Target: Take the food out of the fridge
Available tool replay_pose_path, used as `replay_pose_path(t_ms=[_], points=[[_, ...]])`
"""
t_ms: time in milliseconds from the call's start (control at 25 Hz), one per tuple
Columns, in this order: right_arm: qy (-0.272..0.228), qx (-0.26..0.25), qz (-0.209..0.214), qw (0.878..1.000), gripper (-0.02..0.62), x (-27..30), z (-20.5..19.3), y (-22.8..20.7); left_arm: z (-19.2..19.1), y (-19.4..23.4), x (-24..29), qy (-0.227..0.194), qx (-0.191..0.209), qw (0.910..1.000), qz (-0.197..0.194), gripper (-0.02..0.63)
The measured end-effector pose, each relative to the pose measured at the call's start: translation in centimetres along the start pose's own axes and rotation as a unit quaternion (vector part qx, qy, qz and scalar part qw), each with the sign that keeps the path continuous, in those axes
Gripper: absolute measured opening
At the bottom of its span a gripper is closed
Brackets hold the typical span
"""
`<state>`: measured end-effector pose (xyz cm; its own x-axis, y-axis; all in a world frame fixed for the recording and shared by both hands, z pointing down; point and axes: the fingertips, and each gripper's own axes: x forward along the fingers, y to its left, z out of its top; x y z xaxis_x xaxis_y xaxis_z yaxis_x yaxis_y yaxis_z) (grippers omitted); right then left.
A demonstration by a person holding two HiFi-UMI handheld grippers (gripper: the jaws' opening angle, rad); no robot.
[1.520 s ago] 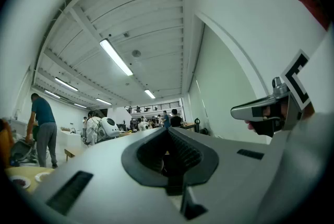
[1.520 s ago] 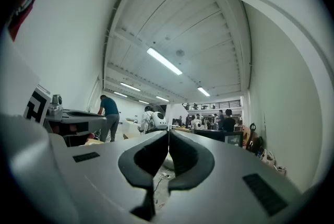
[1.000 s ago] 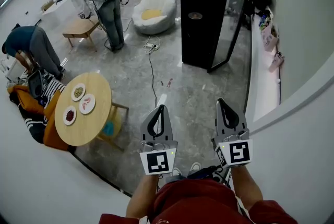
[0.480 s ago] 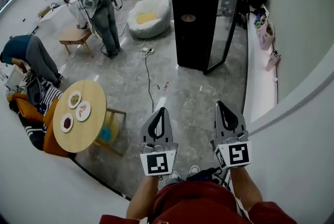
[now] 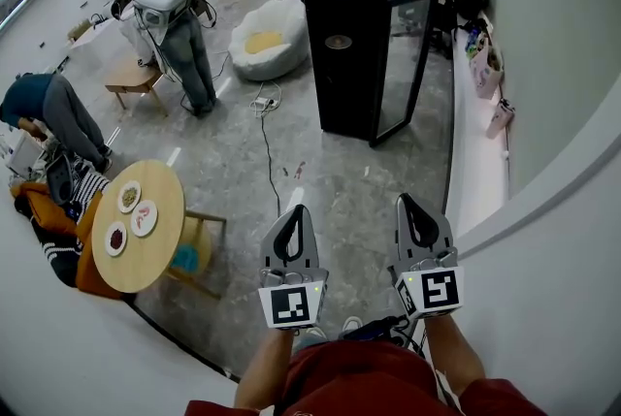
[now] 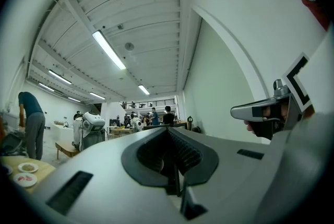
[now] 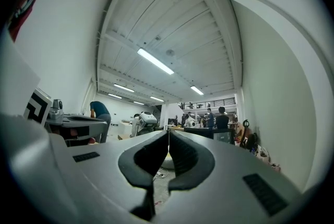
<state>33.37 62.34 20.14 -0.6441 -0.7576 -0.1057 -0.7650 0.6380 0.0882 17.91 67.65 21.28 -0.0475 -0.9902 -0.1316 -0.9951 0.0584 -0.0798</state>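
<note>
The person holds both tools low and level in front of the body, bare forearms reaching out side by side from a red garment, tips pointed forward over the floor. The grey plastic left gripper (image 5: 296, 213) has its two jaws pressed together at the tip, and its own view shows only the ribbed black pads meeting, with nothing between them (image 6: 168, 130). The matching right gripper (image 5: 407, 204) is closed the same way and holds nothing (image 7: 168, 135). Each carries a white cube with a black square marker at its rear. Well ahead, across the polished grey stone-look floor (image 5: 340, 181), stands the tall black box-shaped fridge (image 5: 340, 55), its framed glass door (image 5: 400, 55) swung open toward the right. What lies inside cannot be made out. Off to the left, a round pale wooden table (image 5: 155, 249) bears three small white plates (image 5: 143, 217) of food.
</note>
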Motion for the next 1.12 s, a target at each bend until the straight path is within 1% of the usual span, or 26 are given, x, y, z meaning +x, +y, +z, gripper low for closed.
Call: replay_pose_path(t_ms=[40, 160, 200, 400, 520, 640, 720, 1000, 1120], points=[[0.001, 0.0, 0.0, 1.0, 0.023, 0.0, 0.0, -0.4, -0.1, -0.3, 0.2, 0.005, 0.006, 1.0, 0.001, 0.014], [0.0, -0.001, 0.002, 1.0, 0.023, 0.0, 0.0, -1.6, 1.1, -1.0, 0.9, -0.022, -0.015, 0.9996, 0.012, 0.014], [-0.001, -0.001, 0.002, 1.0, 0.023, 0.0, 0.0, -1.9, 1.3, -1.2, 1.2, -0.025, -0.016, 0.9995, 0.013, 0.014], [-0.003, 0.005, 0.001, 1.0, 0.023, 0.3, -0.1, -3.3, 0.7, -2.1, 2.1, -0.006, -0.002, 0.9999, 0.008, 0.014], [0.0, 0.006, -0.001, 1.0, 0.023, 0.6, -0.4, -3.9, 1.1, -2.3, 2.9, -0.019, -0.016, 0.9996, 0.011, 0.014], [0.001, 0.005, -0.003, 1.0, 0.023, 1.0, -0.6, -4.2, 0.6, -2.1, 3.4, -0.004, -0.001, 1.0, 0.007, 0.014], [0.002, 0.003, -0.005, 1.0, 0.023, 1.4, -0.7, -4.4, 0.1, -2.1, 3.9, -0.002, 0.0, 1.0, 0.003, 0.014], [0.0, -0.001, -0.009, 1.0, 0.023, 4.3, -0.6, -4.6, 0.5, -0.7, 6.5, -0.024, -0.021, 0.9995, 0.002, 0.014], [-0.001, -0.004, -0.01, 1.0, 0.023, 5.8, -0.7, -4.5, 0.4, 0.2, 7.6, -0.027, -0.019, 0.9995, 0.0, 0.014]])
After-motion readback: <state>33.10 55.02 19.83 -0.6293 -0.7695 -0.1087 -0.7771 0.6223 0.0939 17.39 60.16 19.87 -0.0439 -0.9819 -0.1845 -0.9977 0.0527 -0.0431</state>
